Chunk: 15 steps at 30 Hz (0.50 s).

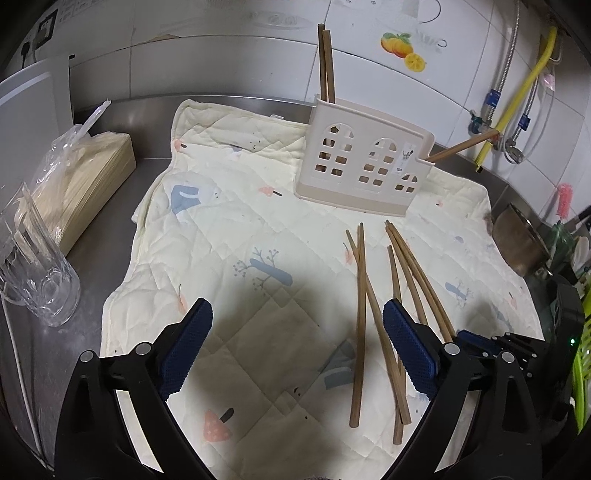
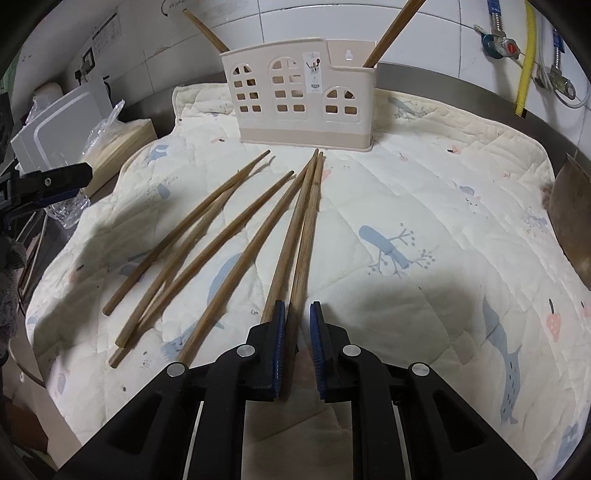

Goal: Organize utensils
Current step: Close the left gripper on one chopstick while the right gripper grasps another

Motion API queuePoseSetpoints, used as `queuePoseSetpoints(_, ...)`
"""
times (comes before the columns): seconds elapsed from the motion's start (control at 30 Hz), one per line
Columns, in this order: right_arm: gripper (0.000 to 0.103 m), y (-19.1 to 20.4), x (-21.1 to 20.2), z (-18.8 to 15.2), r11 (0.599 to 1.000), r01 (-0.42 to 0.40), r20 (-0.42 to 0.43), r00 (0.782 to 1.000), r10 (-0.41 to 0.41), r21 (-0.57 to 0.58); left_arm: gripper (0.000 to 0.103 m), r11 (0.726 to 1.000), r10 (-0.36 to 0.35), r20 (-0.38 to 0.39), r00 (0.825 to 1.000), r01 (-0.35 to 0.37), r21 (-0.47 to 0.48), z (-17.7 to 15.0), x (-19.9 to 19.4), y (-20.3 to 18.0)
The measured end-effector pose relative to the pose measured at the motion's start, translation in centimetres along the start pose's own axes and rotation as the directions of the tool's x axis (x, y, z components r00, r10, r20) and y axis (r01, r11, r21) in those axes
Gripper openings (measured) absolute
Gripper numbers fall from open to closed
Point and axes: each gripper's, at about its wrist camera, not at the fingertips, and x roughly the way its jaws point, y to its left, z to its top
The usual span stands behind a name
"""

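A cream house-shaped utensil holder [image 1: 364,166] [image 2: 301,98] stands at the far side of a quilted cloth [image 1: 236,229] [image 2: 424,206]. Chopsticks stand in its left [image 1: 327,62] [image 2: 207,27] and right [image 1: 461,146] [image 2: 391,33] ends. Several loose wooden chopsticks [image 1: 373,306] [image 2: 207,236] lie on the cloth. My left gripper [image 1: 297,314] is open and empty above the cloth, left of them. My right gripper [image 2: 297,314] is narrowly open, its fingers straddling the near end of one chopstick [image 2: 306,229]; its pads do not visibly grip it.
A glass mug [image 1: 33,266] and a bagged stack of paper [image 1: 81,181] sit on the steel counter at left, with a white appliance [image 2: 59,122] behind. A metal pot [image 1: 517,240] [image 2: 570,214] and green rack [image 1: 581,354] are at right. Pipes run along the tiled wall [image 1: 517,74].
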Motion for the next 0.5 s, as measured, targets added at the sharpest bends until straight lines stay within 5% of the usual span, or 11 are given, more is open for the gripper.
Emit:
queuePoseSetpoints(0.33, 0.009, 0.5, 0.2, 0.0, 0.999, 0.041, 0.008, 0.999, -0.041, -0.030, 0.091, 0.999, -0.013, -0.019, 1.000, 0.014, 0.041, -1.3, 0.5, -0.9)
queuePoseSetpoints(0.5, 0.007, 0.1, -0.2, 0.0, 0.999, 0.052, 0.022, 0.998, -0.051, -0.015, 0.081, 0.997, -0.037, -0.046, 0.998, 0.040, 0.068, -2.3, 1.0, -1.7)
